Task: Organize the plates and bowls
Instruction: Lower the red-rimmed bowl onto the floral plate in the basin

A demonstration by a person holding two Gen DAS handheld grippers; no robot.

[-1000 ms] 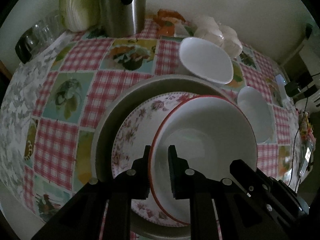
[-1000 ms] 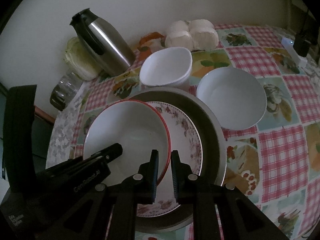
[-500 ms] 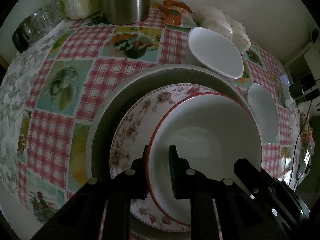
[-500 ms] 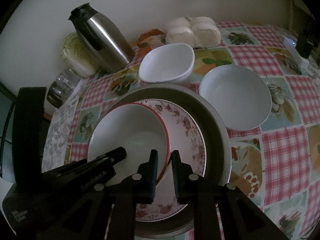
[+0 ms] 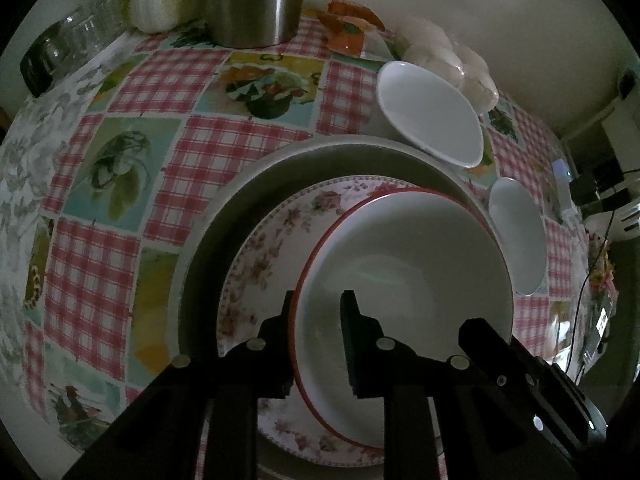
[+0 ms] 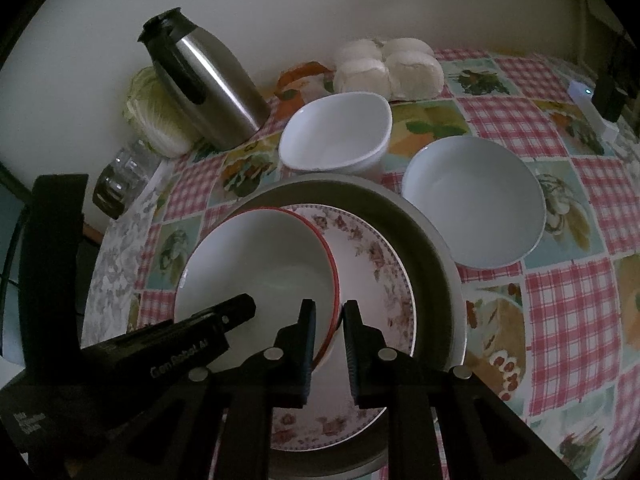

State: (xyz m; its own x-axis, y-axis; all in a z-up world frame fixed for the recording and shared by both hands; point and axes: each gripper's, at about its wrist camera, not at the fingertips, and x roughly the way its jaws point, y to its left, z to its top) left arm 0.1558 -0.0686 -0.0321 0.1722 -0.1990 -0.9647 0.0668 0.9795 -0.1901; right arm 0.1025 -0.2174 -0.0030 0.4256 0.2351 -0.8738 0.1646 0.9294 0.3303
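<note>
A white red-rimmed bowl (image 5: 404, 276) lies in a floral plate (image 5: 264, 248), which sits inside a big grey dish (image 5: 240, 184). My left gripper (image 5: 317, 300) straddles the bowl's near rim. Its jaws are opening, and the inner pad stands off the wall. In the right wrist view the bowl (image 6: 260, 264) sits left of centre on the floral plate (image 6: 372, 256), inside the grey dish (image 6: 436, 248). My right gripper (image 6: 329, 306) is shut on the bowl's right rim. Two plain white bowls stand beyond, one squarish (image 6: 336, 136) and one round (image 6: 472, 200).
The checked tablecloth (image 5: 216, 144) covers the table. Along the wall at the back stand a steel jug (image 6: 208, 84), a cabbage (image 6: 156, 120), a glass jar (image 6: 120, 184) and white buns (image 6: 388, 68). A small white device (image 6: 592, 108) sits at the far right edge.
The gap between my left gripper's fingers has widened a little around the bowl rim. In the left view the dishes have grown larger. The right view is almost the same.
</note>
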